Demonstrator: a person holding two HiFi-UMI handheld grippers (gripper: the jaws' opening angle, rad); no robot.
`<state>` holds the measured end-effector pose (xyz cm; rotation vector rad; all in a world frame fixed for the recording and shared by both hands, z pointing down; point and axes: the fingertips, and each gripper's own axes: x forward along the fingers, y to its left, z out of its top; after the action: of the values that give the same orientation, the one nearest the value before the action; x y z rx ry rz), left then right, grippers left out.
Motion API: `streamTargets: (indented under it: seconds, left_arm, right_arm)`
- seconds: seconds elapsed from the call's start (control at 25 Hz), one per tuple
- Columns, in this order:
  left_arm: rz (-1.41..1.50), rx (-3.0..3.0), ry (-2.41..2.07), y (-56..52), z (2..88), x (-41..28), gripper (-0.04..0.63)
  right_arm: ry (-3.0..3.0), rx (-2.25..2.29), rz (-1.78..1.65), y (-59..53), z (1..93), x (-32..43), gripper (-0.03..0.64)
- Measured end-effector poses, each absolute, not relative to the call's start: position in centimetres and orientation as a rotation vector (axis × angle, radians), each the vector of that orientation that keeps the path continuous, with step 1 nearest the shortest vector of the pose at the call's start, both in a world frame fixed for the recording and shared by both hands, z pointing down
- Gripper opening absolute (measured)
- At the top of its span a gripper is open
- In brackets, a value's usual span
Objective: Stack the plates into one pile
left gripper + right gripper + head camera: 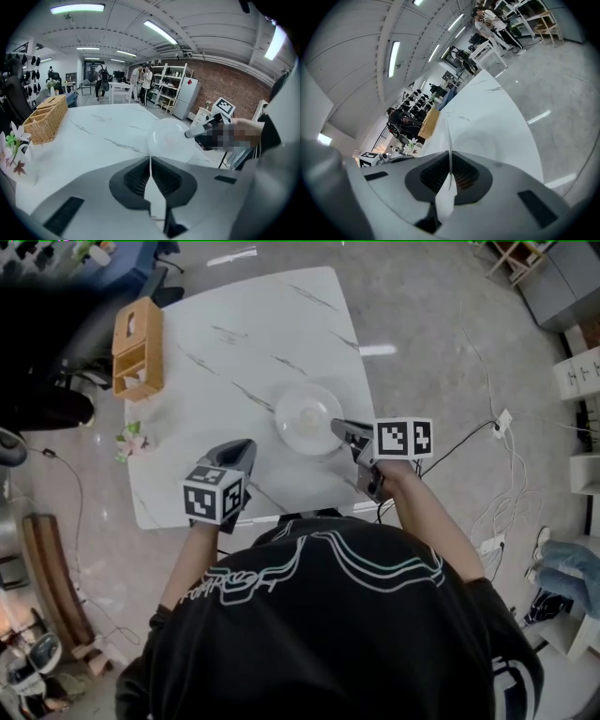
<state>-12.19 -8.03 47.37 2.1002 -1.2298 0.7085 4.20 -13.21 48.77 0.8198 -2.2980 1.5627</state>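
Black printed shirt (328, 634) at 6 o'clock | grey left gripper (150, 161) — jaws pressed together, empty | grey right gripper (449, 154) — jaws clamping white round plate (305, 416), 4 o'clock rim

Open-plan lab or workshop, brick wall (225, 89), metal shelving (172, 83), ceiling strip lights (77, 8), floor cables (466, 437)

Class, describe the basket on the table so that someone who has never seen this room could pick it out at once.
Find the white marbled table. Along its left edge, at the corner farthest from the person, lies the basket. It is the only tan, woven, rectangular thing there: the plate is round and pale, and the flowers nearer along the same edge are small and pink.
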Motion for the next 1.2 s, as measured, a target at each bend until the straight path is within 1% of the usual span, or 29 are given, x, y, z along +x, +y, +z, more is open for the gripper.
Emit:
streamTargets:
  seconds: [0.24,0.48,0.64,0.68,0.72,0.8,0.96,1.08,1.2]
  left_arm:
    - [0.728,2.081,-1.251,-7.7,47.7,-11.0,0.031]
    - [0.742,2.056,-1.27,-7.0,48.1,-10.9,0.031]
    - [0.741,2.043,-1.28,-6.9,48.5,-10.7,0.031]
    - [0.74,2.041,-1.28,-6.7,48.6,-10.6,0.031]
    - [0.742,2.039,-1.28,-6.6,48.7,-10.5,0.031]
    - [0.746,2.034,-1.283,-6.5,49.0,-10.4,0.031]
    - [0.727,2.019,-1.29,-6.2,49.6,-10.3,0.031]
    - [0.723,2.017,-1.287,-6.1,50.0,-10.1,0.031]
    - [0.713,2.02,-1.293,-6.2,50.1,-10.0,0.031]
  right_arm:
    - [-2.275,0.805,1.616,-14.2,50.7,6.0,0.035]
    - [-2.278,0.758,1.679,-14.5,51.9,6.1,0.038]
    - [-2.292,0.702,1.622,-14.1,52.1,6.0,0.05]
    - [-2.3,0.681,1.588,-13.9,52.1,6.0,0.06]
    - [-2.307,0.656,1.55,-13.8,52.1,5.9,0.09]
    - [-2.318,0.594,1.473,-13.4,52.2,5.6,0.173]
    - [-2.336,0.44,1.299,-12.2,52.0,4.9,0.263]
    - [-2.317,0.349,1.101,-11.4,52.1,4.8,0.3]
    - [-2.267,0.282,0.863,-10.8,52.7,4.9,0.308]
